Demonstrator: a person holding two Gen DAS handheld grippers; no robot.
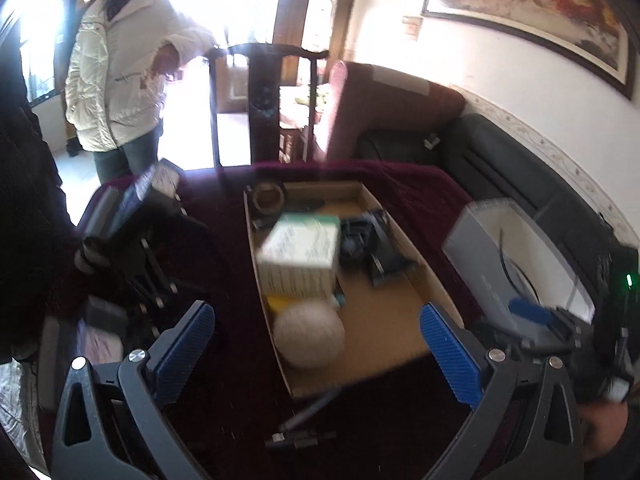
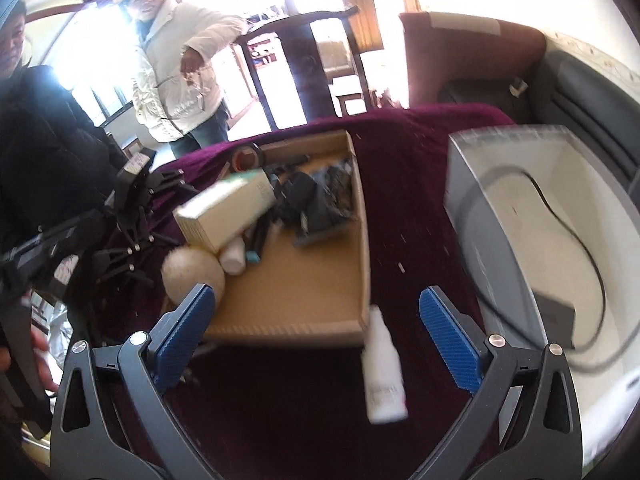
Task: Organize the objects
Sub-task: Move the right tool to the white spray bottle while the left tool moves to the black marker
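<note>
A shallow cardboard tray (image 1: 404, 240) (image 2: 362, 216) sits on a maroon cloth. It holds a white-and-green box (image 1: 298, 254) (image 2: 226, 210), a cream yarn ball (image 1: 310, 334) (image 2: 192, 274), a tape roll (image 1: 268, 198) (image 2: 248, 158), a small white bottle (image 2: 234, 256) and black items (image 1: 372, 244) (image 2: 304, 200). My left gripper (image 1: 318, 312) hovers open above the tray's near end, empty. A thin grey tool (image 1: 304, 420) lies on the cloth before the tray. My right gripper (image 2: 316, 294) is open; a white bottle (image 2: 382, 368) lies on the cloth between its fingers, untouched.
A grey open box (image 1: 516, 264) (image 2: 520, 220) with a dark cord stands right of the tray. Black spare gripper devices (image 1: 132, 216) (image 2: 132, 200) lie at the table's left. A person in a white jacket (image 1: 116, 72) stands beyond, by a dark chair (image 1: 264, 92). A sofa (image 1: 500, 152) is behind.
</note>
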